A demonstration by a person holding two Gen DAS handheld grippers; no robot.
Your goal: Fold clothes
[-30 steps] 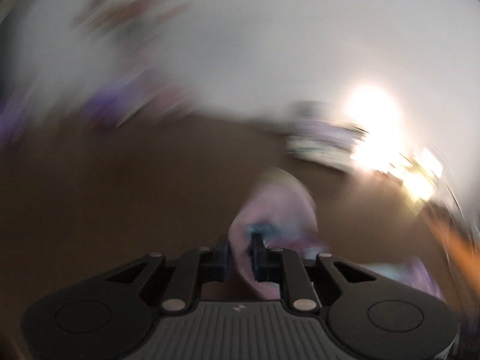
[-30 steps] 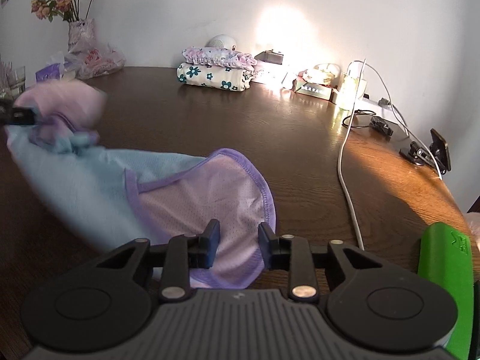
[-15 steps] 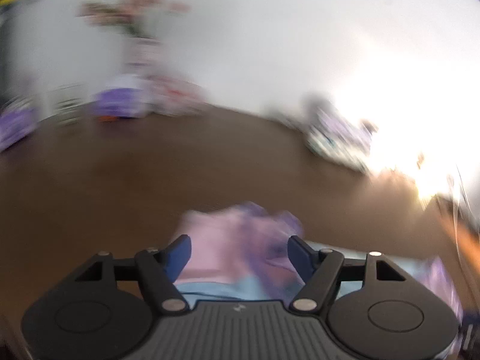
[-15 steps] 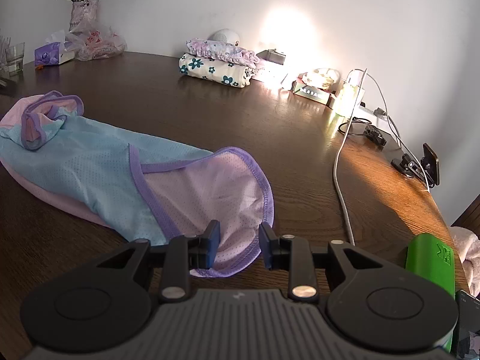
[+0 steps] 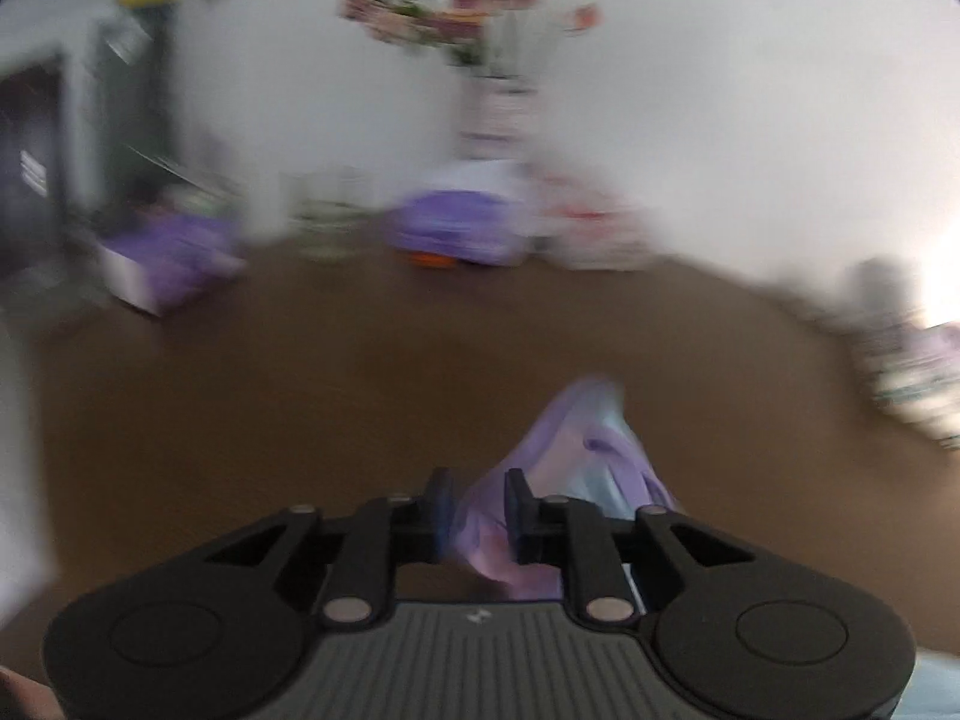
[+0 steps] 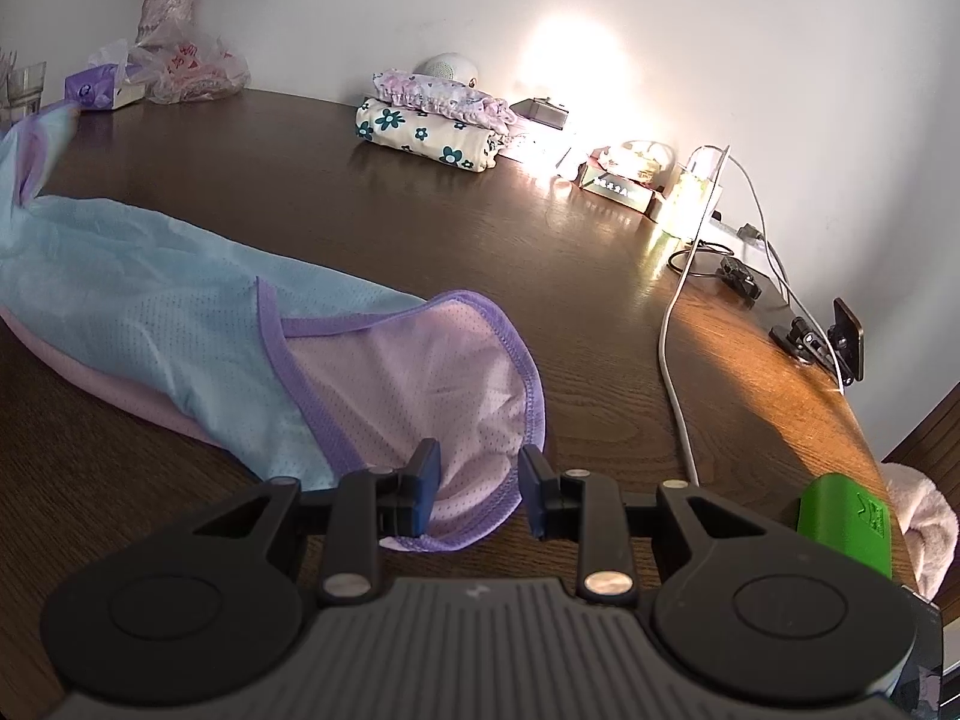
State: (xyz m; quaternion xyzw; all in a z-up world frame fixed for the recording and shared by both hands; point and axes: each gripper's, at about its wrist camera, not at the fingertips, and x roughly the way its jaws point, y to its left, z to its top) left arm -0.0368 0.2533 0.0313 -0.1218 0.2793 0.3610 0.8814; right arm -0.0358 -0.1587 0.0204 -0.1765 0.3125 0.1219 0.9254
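A light blue and pink mesh garment [image 6: 180, 312] with purple trim lies stretched across the dark wooden table [image 6: 540, 252]. My right gripper [image 6: 480, 483] hovers over its near purple-edged hem, open by a narrow gap, with the fabric lying under the fingers. The garment's far left end [image 6: 36, 138] is lifted off the table. In the blurred left wrist view, my left gripper [image 5: 477, 504] is shut on that end of the garment [image 5: 591, 450], and fabric bunches between and beyond the fingers.
Folded floral clothes [image 6: 432, 126] are stacked at the back. A vase of flowers [image 6: 162, 6], a tissue box [image 6: 99, 87] and a glass [image 6: 24, 84] stand back left. A white cable [image 6: 675, 324], a phone clip [image 6: 840, 336] and a green object [image 6: 846, 522] sit right.
My left gripper let go of the garment's end, opened wide, then shut on it again and raised it. The right gripper has stayed over the near hem.
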